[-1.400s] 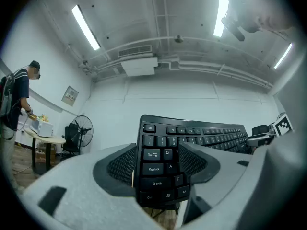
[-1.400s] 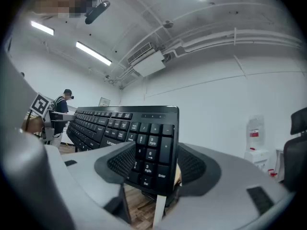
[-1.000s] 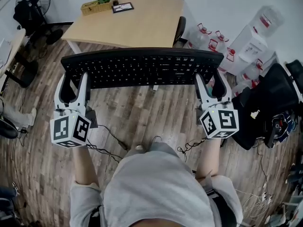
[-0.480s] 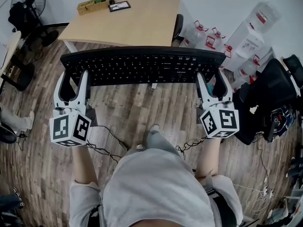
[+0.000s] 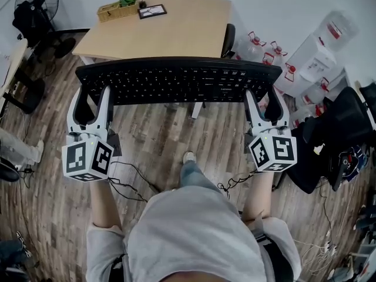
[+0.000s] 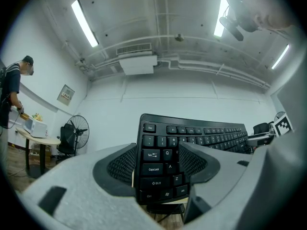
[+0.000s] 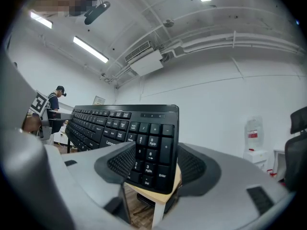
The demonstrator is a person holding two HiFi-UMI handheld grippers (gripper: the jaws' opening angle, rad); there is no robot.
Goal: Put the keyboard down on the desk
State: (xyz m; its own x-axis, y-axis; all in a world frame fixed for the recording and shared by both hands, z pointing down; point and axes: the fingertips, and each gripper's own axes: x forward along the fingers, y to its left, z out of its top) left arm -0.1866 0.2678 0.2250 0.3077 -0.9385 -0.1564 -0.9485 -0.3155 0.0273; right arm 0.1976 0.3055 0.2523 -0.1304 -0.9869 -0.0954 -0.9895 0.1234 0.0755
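Black plastic keyboard (image 5: 176, 81): stiff, light I judge; best held at both ends.
My left gripper (image 5: 91, 97): pinching the Tab end.
My right gripper (image 5: 262, 97): pinching the numpad end.

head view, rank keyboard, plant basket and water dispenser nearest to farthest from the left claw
1. keyboard: left end gripped in the left claw
2. plant basket: ahead, at the far edge of the desk
3. water dispenser: far off to the right
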